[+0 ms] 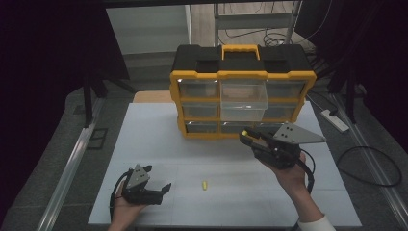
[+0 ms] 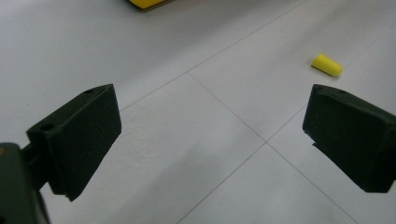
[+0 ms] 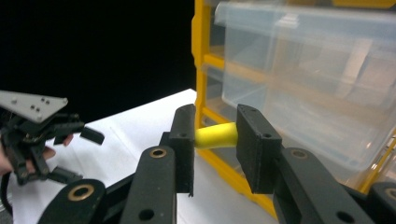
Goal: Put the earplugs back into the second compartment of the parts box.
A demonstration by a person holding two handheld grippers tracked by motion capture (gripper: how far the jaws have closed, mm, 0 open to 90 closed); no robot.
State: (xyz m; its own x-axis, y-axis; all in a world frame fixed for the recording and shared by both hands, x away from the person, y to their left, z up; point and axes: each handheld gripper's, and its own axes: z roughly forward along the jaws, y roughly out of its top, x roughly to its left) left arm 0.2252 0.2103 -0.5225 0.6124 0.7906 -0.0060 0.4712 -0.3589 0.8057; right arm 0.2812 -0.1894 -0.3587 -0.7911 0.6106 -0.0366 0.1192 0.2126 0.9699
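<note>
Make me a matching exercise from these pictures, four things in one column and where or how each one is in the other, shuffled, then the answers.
Things
1. left hand-held gripper
2. right hand-held gripper
3. loose yellow earplug
4. clear drawer

States
A. pulled out of the organiser
B. lying on the white table
C. open, holding nothing
D. shut on a yellow earplug

Pairs: 1-C, 2-D, 3-B, 4-A

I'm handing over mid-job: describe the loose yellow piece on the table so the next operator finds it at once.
Start at the yellow and black drawer cabinet at the back of the white table. Come toward the near edge, between the two hands: the small yellow earplug lies alone on the bare surface. Its twin is clamped in the right hand-held gripper.
</note>
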